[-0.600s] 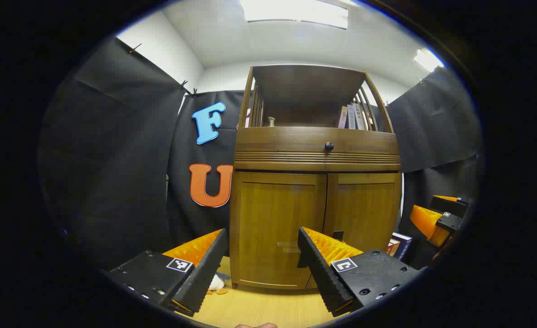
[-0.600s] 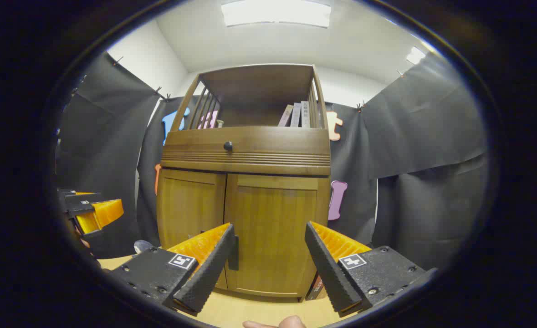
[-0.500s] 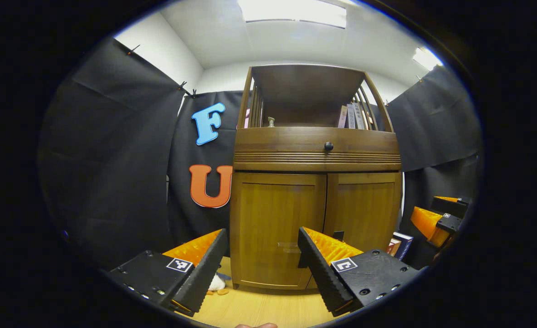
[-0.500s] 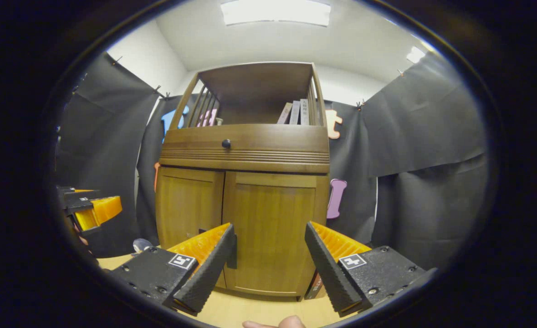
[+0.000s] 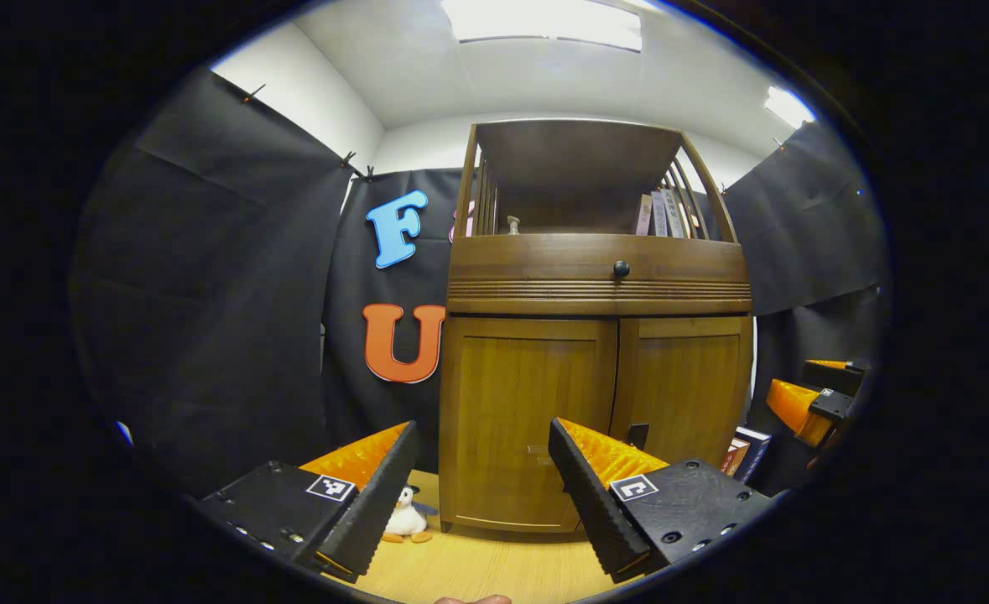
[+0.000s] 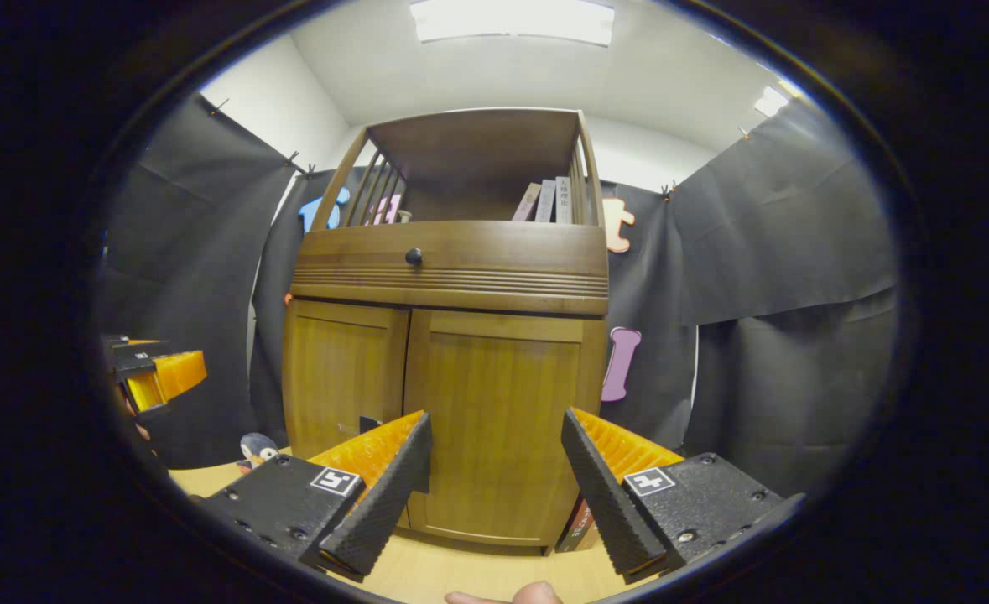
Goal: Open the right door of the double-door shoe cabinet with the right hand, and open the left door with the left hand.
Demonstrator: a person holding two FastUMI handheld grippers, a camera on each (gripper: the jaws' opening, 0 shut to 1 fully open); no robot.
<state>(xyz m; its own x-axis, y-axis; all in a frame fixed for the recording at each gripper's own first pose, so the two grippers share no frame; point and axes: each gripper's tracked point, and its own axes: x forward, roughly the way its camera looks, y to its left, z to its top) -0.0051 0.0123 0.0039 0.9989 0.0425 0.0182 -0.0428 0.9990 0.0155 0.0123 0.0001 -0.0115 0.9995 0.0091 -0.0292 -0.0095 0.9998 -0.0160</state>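
**Both doors closed, both grippers wide open in front of the cabinet**

Black cloth hangs around the booth, and the wooden floor (image 5: 477, 570) carries a shoe cabinet (image 5: 599, 285) with a drawer above two doors. The left door (image 5: 523, 419) and the right door (image 6: 498, 428) are both closed. Books (image 6: 549, 201) stand on the top shelf; their titles are too small to read. A small toy penguin (image 5: 406, 520) lies on the floor beside the cabinet, partly hidden behind a finger. The handles near the middle seam are mostly covered by the fingers, so their shape is hard to tell.

Compared with half a second ago, the cabinet sits a little more to the right in the left gripper view, and the penguin shows more. In the right gripper view the cabinet looks slightly higher.

The left gripper (image 5: 481, 495) has its fingers spread wide and holds nothing; the left door is ahead of it, not touched. The right gripper (image 6: 494, 495) is also spread wide and empty, with the right door ahead between its fingers, apart from them.
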